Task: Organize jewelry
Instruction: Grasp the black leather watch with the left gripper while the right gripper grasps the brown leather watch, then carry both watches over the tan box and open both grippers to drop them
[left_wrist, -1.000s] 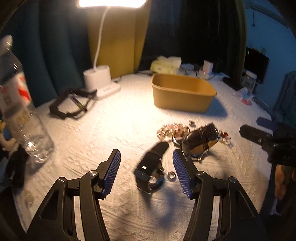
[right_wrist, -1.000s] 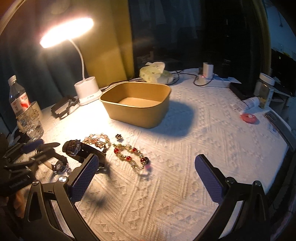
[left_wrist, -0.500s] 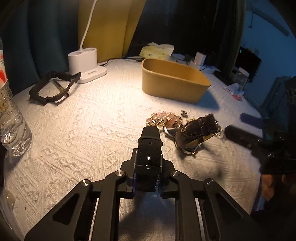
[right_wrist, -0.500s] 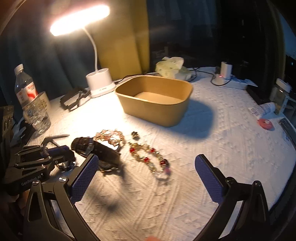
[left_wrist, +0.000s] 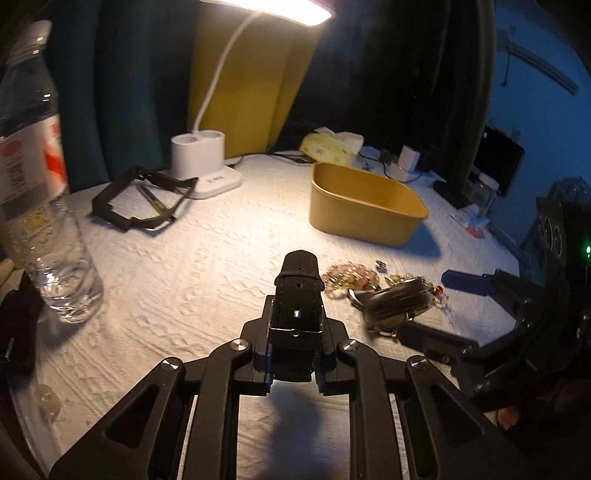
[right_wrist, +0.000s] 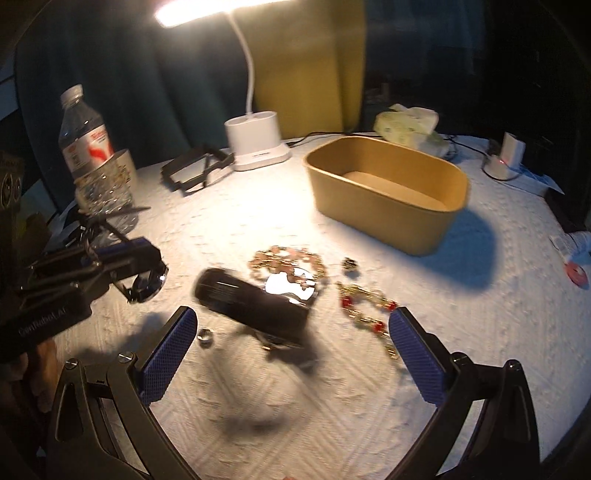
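The black watch (left_wrist: 297, 306) now sits clamped in the left gripper (left_wrist: 293, 365), whose jaws have just closed on it from wide apart; its strap pokes forward above the desk (left_wrist: 207, 266). This piece looks ready to carry to the tan box (left_wrist: 365, 206). The right gripper (right_wrist: 291, 350) hovers wide open over a second watch (right_wrist: 255, 302) beside the bead bracelets (right_wrist: 365, 306).

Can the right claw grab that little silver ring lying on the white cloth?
Probably yes. The small silver ring lies bare on the white quilted cloth, just ahead of the right claw, whose jaws stand wide open. Only the dark, blurred watch beside it crowds the spot.
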